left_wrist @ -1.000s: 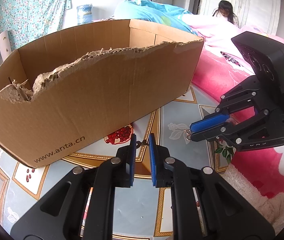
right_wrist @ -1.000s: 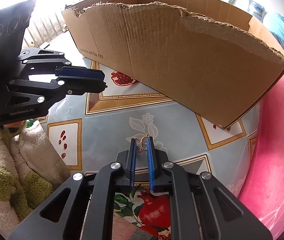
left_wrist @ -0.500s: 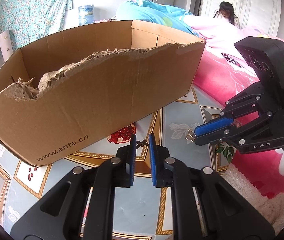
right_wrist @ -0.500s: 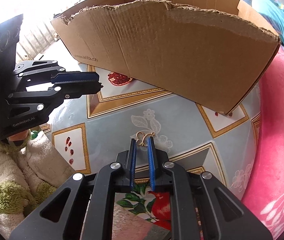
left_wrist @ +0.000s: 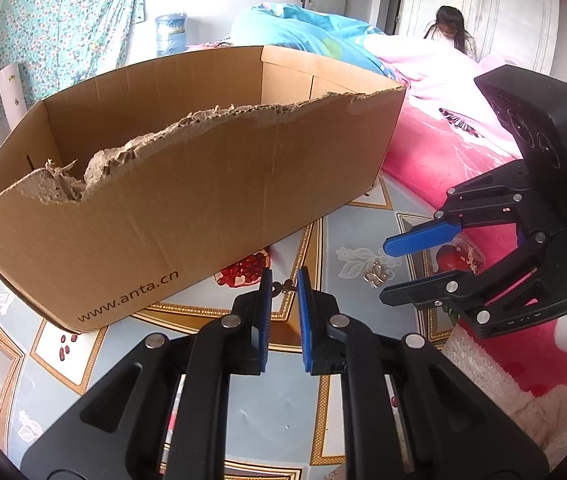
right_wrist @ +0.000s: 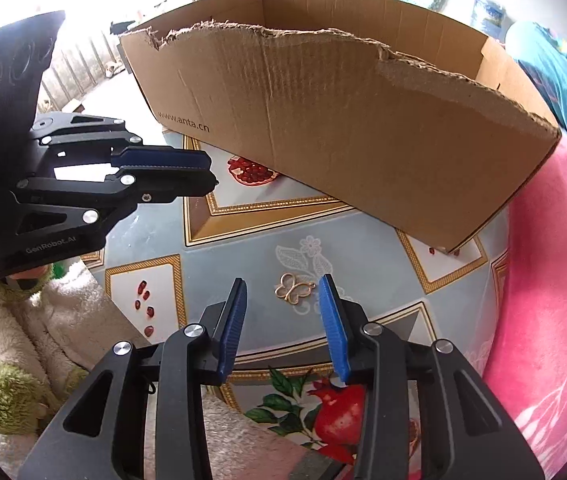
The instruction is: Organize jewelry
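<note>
Box interior: we can't see the floor of the cardboard box (left_wrist: 187, 184) from either wrist view, its torn near wall blocks it. Box is cut off at the left edge in the left view.

Left gripper (left_wrist: 282, 288): jaws nearly closed, pinching a small dark piece (left_wrist: 283, 287) at the very tips. It's too small to say what kind of jewelry it is, we only see a dark bit with a stub between the blue pads. In the right view the same gripper (right_wrist: 211, 174) sits far left, pointing right, and the piece is barely visible at its tip. We can't see the hand carrying it, just a scrap under the housing.

Right gripper (right_wrist: 283, 300): jaws have just been opening and stand apart with clear gaps either side of the gold butterfly pendant (right_wrist: 293, 289). The pendant lies flat on the patterned mat (right_wrist: 243, 248) between the pads, touching neither. Nothing held. In the left view that gripper (left_wrist: 387, 276) comes in from the right, tilted down, with the pendant (left_wrist: 375, 274) on the mat between its fingertips.

Pendant is just near of the box's right end, outside it. Pink bedding (right_wrist: 543, 300) runs along the right. Person (left_wrist: 449, 32) far back, mostly hidden by bedding.
</note>
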The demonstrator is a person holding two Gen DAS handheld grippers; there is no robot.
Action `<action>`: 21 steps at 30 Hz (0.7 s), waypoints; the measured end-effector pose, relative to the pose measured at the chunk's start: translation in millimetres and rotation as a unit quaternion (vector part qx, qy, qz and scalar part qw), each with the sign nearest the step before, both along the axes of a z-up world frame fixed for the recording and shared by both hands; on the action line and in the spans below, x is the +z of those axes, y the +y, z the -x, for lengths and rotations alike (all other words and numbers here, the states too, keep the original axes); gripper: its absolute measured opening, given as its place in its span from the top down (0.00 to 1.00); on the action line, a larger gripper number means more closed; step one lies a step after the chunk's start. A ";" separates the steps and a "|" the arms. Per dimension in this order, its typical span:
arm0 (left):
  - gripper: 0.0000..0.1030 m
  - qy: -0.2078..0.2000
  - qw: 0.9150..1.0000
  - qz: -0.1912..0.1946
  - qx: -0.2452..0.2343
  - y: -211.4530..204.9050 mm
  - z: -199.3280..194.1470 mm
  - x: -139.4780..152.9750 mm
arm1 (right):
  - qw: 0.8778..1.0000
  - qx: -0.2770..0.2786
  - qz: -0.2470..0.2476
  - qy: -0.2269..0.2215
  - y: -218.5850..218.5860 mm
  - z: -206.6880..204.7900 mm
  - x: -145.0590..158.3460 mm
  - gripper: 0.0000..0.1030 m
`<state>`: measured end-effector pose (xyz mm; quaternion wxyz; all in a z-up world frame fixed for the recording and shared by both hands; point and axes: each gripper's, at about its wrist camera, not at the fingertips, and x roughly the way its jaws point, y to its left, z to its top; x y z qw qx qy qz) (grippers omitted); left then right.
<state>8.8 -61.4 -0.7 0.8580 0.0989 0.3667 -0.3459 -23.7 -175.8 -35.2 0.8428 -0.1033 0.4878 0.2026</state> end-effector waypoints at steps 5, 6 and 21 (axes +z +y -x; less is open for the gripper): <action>0.89 -0.001 1.000 0.000 -0.001 -0.1 0.1 0.6 | 0.999 0.041 0.012 0.021 2.5 -9.8 -8.3 0.65; 0.89 -0.001 1.000 0.000 -0.001 -0.2 0.0 0.6 | 0.998 0.047 0.016 0.024 3.4 -11.5 -8.4 0.66; 0.89 -0.001 1.000 0.003 0.001 1.8 -0.8 -0.3 | 0.997 0.060 0.021 0.047 10.7 -29.6 -11.7 0.81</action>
